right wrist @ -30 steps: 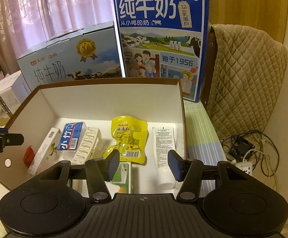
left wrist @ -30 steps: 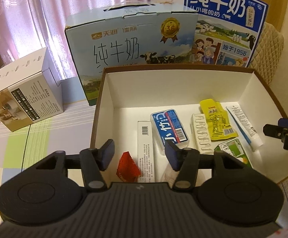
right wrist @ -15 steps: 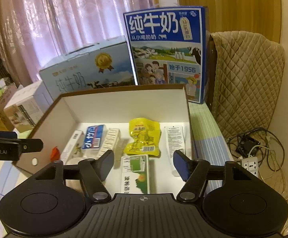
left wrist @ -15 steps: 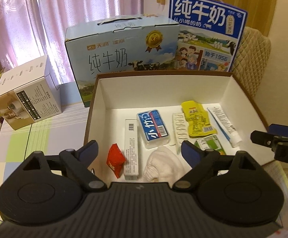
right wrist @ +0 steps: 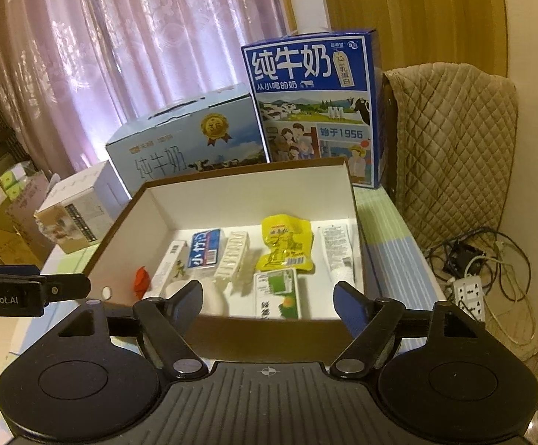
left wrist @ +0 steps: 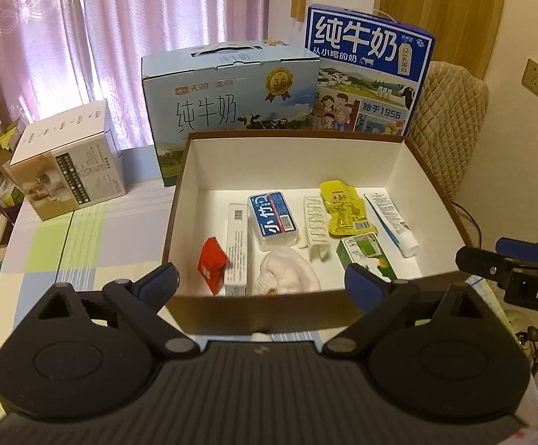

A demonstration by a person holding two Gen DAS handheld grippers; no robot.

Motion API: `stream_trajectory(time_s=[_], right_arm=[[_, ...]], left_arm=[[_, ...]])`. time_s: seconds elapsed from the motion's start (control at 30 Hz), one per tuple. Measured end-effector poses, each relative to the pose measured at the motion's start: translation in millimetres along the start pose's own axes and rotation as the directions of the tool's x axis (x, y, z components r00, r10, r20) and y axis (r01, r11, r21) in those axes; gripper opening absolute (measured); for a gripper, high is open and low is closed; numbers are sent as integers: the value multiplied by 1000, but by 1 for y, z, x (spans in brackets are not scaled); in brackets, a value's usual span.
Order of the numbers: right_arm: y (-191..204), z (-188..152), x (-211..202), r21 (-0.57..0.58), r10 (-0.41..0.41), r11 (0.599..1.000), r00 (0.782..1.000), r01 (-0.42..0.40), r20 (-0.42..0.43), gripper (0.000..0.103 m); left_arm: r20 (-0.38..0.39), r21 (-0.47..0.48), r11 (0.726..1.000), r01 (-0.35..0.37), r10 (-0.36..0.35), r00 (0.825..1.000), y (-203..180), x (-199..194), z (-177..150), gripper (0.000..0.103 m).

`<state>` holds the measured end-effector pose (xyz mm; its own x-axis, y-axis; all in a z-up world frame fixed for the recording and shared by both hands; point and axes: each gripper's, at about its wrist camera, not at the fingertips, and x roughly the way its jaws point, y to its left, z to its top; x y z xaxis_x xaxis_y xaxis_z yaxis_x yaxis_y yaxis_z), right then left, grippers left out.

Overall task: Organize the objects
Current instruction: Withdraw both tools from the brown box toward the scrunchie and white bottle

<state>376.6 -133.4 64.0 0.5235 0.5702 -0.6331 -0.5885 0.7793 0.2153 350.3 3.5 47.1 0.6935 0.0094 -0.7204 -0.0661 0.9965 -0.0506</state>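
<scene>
Above the box, both grippers — left gripper, right gripper — spread empty, jaws opening; best to lift clear of the rim.

Milk cartons behind open-topped box

Checked table: brown tray box, two milk cartons, white box.

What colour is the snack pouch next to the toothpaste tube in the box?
Yellow, with red print. The snack pouch shows best in the right wrist view.
</scene>
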Motion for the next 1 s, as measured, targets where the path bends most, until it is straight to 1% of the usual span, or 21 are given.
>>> stream_trajectory(time_s=[0.17,0.53,0.73,1.0], right_arm=[[8,-10,-15,10,17,1000,1000,-17,-8,75],[32,-38,-42,-15,29,999,999,-29,-31,75],[43,-53,-48,-28,26,999,998,-28,-57,75],[59,-75,-52,-42,44,998,994,-48,-100,75]], left_arm=[[11,0,1000,-2,2,1000,0,-22,-13,95],[-2,-11,1000,-2,2,1000,3,-59,-48,95],[-13,-14,1000,-7,7,1000,10,-72,-64,95],[-33,-15,1000,-7,7,999,17,-84,-83,95]])
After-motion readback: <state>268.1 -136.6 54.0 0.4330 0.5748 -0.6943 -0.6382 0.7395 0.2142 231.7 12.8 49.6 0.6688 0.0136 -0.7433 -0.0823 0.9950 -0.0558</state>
